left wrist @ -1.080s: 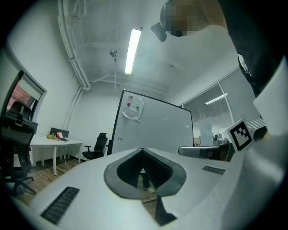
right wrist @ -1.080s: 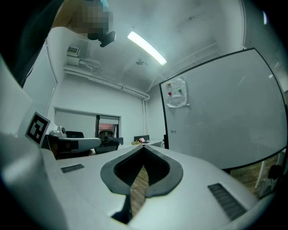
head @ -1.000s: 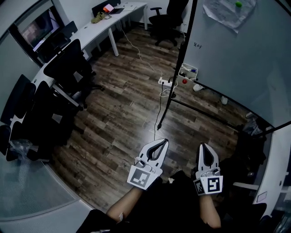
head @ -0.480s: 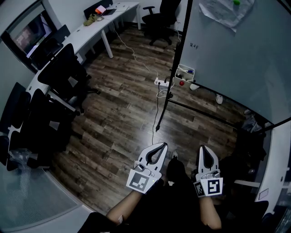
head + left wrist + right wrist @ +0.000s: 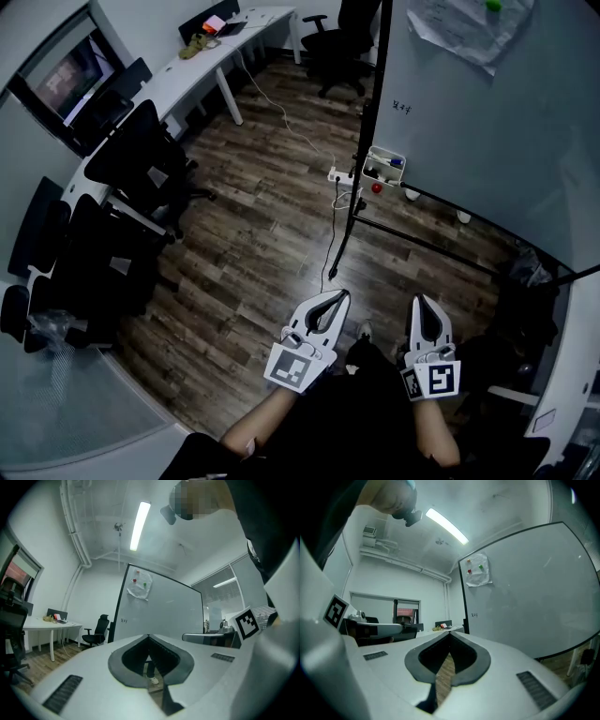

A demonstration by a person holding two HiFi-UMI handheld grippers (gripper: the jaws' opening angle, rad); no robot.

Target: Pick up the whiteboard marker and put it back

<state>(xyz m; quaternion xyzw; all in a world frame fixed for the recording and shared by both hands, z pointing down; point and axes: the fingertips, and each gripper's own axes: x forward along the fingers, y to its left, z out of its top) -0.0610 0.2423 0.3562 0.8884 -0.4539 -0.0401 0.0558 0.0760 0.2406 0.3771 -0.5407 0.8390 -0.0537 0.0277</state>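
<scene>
Dark wood floor (image 5: 253,234) lies below me. My left tool (image 5: 342,294) and right tool (image 5: 419,300) are side by side, each clenched tip to tip on nothing. The whiteboard marker (image 5: 393,162) sits in a small white tray (image 5: 373,156) at the lower corner of the whiteboard (image 5: 487,112), well apart from both.

A dark wood-plank floor (image 5: 253,234) lies under me. To my left, black office chairs (image 5: 141,150) crowd along a long white table (image 5: 192,73), with a wall screen (image 5: 67,67) behind them. A white power strip (image 5: 339,174) lies on the floor beside the whiteboard (image 5: 487,141). A crumpled sheet (image 5: 469,28), perhaps plastic, hangs on the board.
</scene>
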